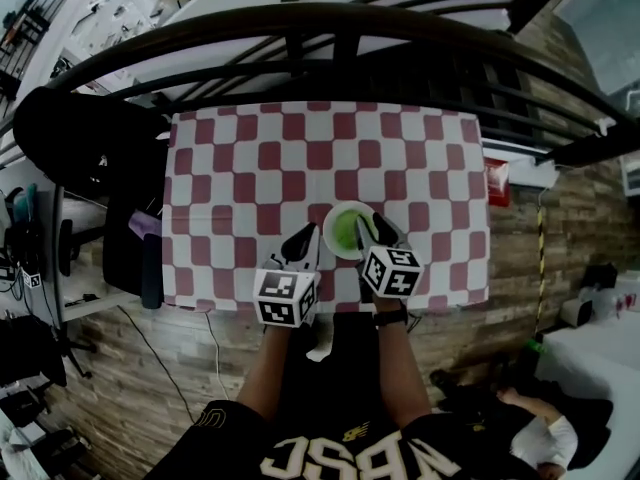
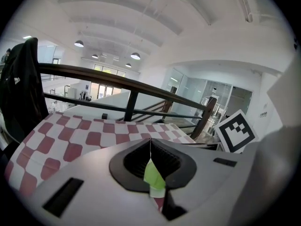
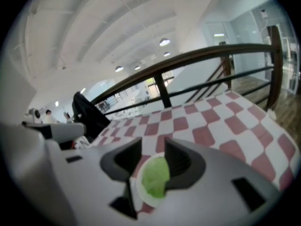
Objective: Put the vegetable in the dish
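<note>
Green vegetable in dish, below parted right gripper

Big open office-type hall: white vaulted ceiling, pendant lamps, glass partitions, dark railing, wood floor.

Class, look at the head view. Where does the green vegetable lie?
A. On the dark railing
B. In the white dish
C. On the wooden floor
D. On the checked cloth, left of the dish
B: the vegetable sits inside the rim of the dish, which stands on the cloth near its front edge.
</note>
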{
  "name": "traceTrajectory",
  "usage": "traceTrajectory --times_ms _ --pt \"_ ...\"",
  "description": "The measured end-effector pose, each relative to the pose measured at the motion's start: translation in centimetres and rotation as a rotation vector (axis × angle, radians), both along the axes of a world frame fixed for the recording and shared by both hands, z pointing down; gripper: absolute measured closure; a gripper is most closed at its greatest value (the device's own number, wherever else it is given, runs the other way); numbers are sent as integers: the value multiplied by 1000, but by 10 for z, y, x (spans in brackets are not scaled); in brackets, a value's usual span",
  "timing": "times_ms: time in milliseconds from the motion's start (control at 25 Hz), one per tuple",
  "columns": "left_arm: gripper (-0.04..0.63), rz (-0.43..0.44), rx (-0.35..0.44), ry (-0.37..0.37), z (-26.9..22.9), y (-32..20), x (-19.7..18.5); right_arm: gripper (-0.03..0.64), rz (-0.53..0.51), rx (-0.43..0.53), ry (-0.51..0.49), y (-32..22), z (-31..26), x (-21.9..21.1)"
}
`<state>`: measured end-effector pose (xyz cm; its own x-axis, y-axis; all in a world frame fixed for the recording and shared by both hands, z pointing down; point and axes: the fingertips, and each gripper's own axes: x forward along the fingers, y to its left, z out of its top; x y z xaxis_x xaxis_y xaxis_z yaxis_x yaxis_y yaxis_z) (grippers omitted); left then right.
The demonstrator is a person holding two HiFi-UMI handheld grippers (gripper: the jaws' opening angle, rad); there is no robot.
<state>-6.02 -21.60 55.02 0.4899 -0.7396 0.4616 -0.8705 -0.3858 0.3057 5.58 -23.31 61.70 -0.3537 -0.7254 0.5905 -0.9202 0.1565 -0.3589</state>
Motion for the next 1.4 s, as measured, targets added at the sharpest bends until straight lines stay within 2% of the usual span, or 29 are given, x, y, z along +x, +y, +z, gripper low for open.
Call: traceTrajectory --times_ms 160,320,520,760,1040,1400 --pt "572 9 59 25 -33 2 -5 530 18 136 51 2 -59 -7" --pt "572 17 158 89 -86 0 -10 576 34 276 36 10 -120 -16" --pt "572 56 321 86 -156 13 -15 601 34 455 55 36 -196 -27" --pt "572 108 467 65 -212 36 -12 601 80 599 98 65 -262 -36" --pt "572 128 557 66 -241 63 -14 601 119 680 148 101 -291 -50" --pt "572 124 564 43 -239 76 -26 601 145 692 139 112 -295 -50"
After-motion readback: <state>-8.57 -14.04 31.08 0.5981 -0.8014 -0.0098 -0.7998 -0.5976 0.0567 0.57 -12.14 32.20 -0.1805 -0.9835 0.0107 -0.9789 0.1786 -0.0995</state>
